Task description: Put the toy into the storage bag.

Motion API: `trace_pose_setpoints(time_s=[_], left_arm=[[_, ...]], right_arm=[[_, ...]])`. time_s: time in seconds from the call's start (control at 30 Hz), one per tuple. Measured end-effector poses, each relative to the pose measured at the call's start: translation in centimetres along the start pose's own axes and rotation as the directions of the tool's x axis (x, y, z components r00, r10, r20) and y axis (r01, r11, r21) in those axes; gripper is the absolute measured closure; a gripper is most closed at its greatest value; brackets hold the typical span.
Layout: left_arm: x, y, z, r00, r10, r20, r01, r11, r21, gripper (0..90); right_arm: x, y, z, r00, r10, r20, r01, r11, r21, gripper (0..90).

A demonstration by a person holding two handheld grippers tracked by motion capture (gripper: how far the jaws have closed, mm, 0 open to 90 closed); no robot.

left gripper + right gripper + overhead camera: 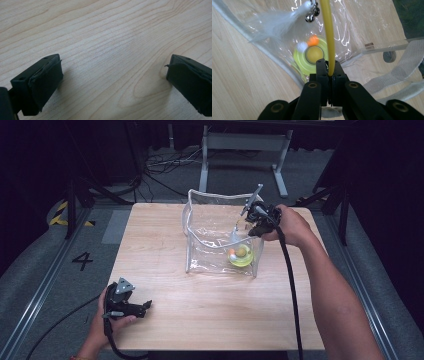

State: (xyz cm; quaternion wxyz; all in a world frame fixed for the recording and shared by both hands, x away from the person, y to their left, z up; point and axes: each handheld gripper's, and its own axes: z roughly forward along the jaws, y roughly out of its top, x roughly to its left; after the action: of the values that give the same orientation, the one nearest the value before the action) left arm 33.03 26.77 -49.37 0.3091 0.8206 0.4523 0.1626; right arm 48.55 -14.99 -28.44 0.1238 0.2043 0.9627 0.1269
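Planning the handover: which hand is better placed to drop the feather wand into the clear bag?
Right: the right gripper is clamped on the wand over the clear bag; the left gripper rests open, far off.

Both grippers are black — the left gripper (131, 309) carries a grey three-cornered plate on top, the right gripper (328, 65) shows brass-coloured screws, and each trails a black cable. Forearms are bare.
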Motion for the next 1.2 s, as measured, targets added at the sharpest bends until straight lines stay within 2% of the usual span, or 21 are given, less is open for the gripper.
trace_pose_setpoints(time_s=[0.17,0.23,0.27,0.33,0.4,0.6,0.67,0.7,0.83,0.87,0.9,0.97,1.03,1.07,1.2], left_arm=[[0.0,0.0,0.0,1.0000,-0.001,-0.001,0.001,1.0000,-0.001,1.0],[0.0,0.0,0.0,1.0000,0.000,-0.001,0.000,1.0000,0.000,1.0],[0.0,0.0,0.0,1.0000,0.000,-0.001,0.000,1.0000,0.000,1.0],[0.0,0.0,0.0,1.0000,0.000,-0.001,0.000,1.0000,0.000,1.0],[0.0,0.0,0.0,1.0000,0.000,-0.001,0.000,1.0000,0.000,1.0],[-0.1,0.0,0.0,1.0000,-0.006,-0.003,0.006,1.0000,-0.004,1.1],[-0.1,0.0,0.0,1.0000,-0.006,-0.003,0.006,1.0000,-0.004,1.2],[-0.1,0.0,0.0,1.0000,-0.008,-0.004,0.008,1.0000,-0.004,1.3],[-0.1,-0.1,0.0,1.0000,-0.009,-0.004,0.009,1.0000,-0.004,1.4],[-0.1,-0.1,0.0,1.0000,-0.009,-0.004,0.009,1.0000,-0.004,1.4],[-0.1,0.0,-0.1,1.0000,-0.008,-0.005,0.008,1.0000,0.001,1.5],[-0.1,0.0,-0.1,1.0000,-0.007,-0.004,0.007,1.0000,0.002,1.5],[-0.1,0.0,-0.1,1.0000,-0.007,-0.005,0.007,1.0000,0.002,1.5],[-0.1,0.0,-0.1,1.0000,-0.007,-0.005,0.007,1.0000,0.002,1.5],[-0.1,0.0,-0.1,1.0000,-0.007,-0.005,0.007,1.0000,0.003,1.5]], right_arm=[[0.1,-0.1,0.1,0.9998,-0.006,0.021,0.006,1.000,-0.001,87.5],[0.2,-0.1,0.1,0.9988,-0.010,0.047,0.010,1.000,0.003,87.1],[0.2,-0.1,0.1,0.9991,-0.012,0.040,0.012,1.000,0.002,87.2],[0.0,-0.3,-0.3,0.9992,0.007,0.040,-0.005,0.999,-0.031,84.3],[0.0,-0.4,-0.6,0.9993,0.010,0.036,-0.009,0.999,-0.038,84.2],[0.3,-1.0,-1.8,0.9974,0.017,0.070,-0.010,0.995,-0.098,75.7],[0.5,-1.2,-2.3,0.9963,0.027,0.082,-0.016,0.991,-0.131,74.2],[0.5,-1.5,-2.8,0.9961,0.039,0.079,-0.025,0.985,-0.169,69.7],[0.7,-2.2,-3.1,0.9938,0.058,0.094,-0.036,0.975,-0.219,61.5],[0.7,-2.2,-3.1,0.9938,0.058,0.094,-0.036,0.975,-0.219,61.5],[0.9,-2.6,-3.1,0.9896,0.085,0.116,-0.055,0.970,-0.236,55.9],[0.9,-2.7,-3.2,0.9891,0.083,0.122,-0.051,0.969,-0.242,54.2],[1.1,-3.3,-3.5,0.9889,0.084,0.123,-0.048,0.961,-0.273,49.0],[1.2,-3.4,-3.5,0.9883,0.084,0.127,-0.046,0.961,-0.271,47.8],[1.4,-4.3,-3.9,0.9811,0.119,0.153,-0.069,0.952,-0.297,37.5]])
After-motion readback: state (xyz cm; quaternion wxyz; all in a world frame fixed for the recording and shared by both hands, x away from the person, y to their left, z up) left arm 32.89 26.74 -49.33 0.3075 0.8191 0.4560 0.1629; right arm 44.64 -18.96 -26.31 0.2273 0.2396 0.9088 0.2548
